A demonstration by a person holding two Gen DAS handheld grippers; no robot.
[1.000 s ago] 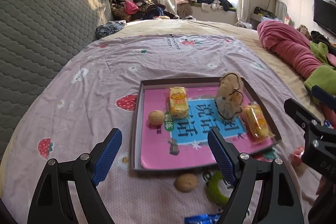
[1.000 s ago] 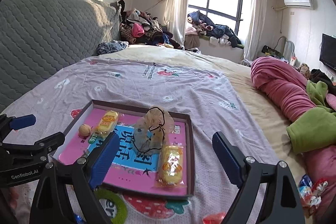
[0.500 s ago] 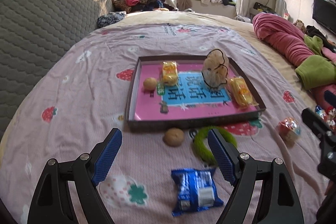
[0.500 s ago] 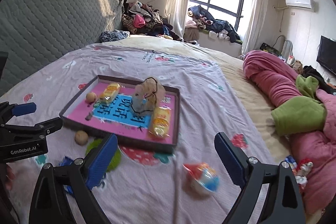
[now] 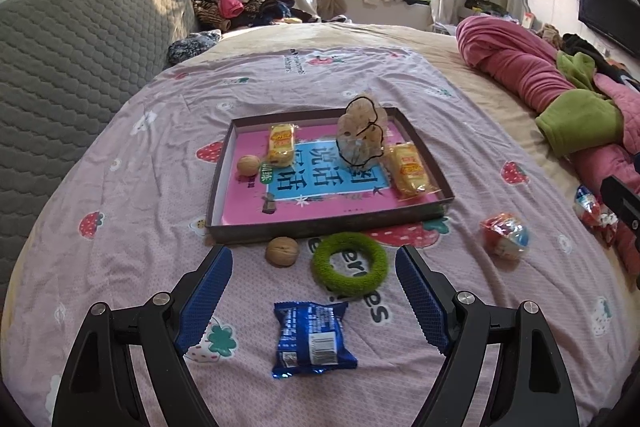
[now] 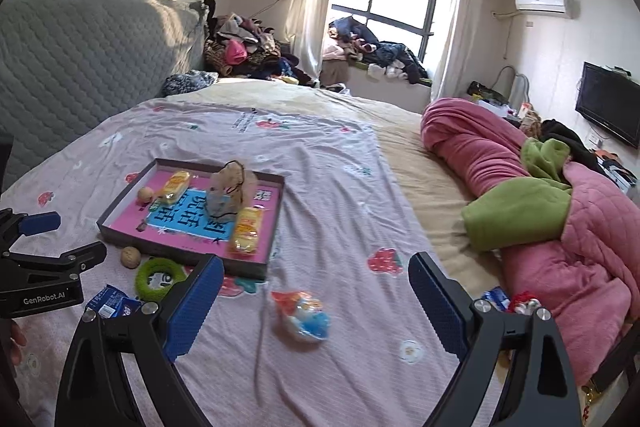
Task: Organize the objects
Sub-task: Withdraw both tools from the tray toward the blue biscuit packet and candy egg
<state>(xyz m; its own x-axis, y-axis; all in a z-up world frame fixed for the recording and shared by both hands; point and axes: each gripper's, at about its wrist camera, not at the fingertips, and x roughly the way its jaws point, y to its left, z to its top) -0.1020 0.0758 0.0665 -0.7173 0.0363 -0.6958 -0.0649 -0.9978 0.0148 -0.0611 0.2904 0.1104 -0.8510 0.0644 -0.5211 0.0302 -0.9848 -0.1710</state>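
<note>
Left gripper (image 5: 314, 301) wide open, holding nothing, blue packet (image 5: 312, 337) between its fingers, green ring (image 5: 350, 264) and walnut (image 5: 282, 251) just ahead, beyond them tray (image 5: 320, 225) holding two yellow snack packs (image 5: 282, 143), a walnut, a mesh pouch (image 5: 360, 139), right gripper (image 6: 316, 301) wide open, empty, over a colourful wrapped toy (image 6: 302, 315) on the bed (image 6: 328, 163).
</note>
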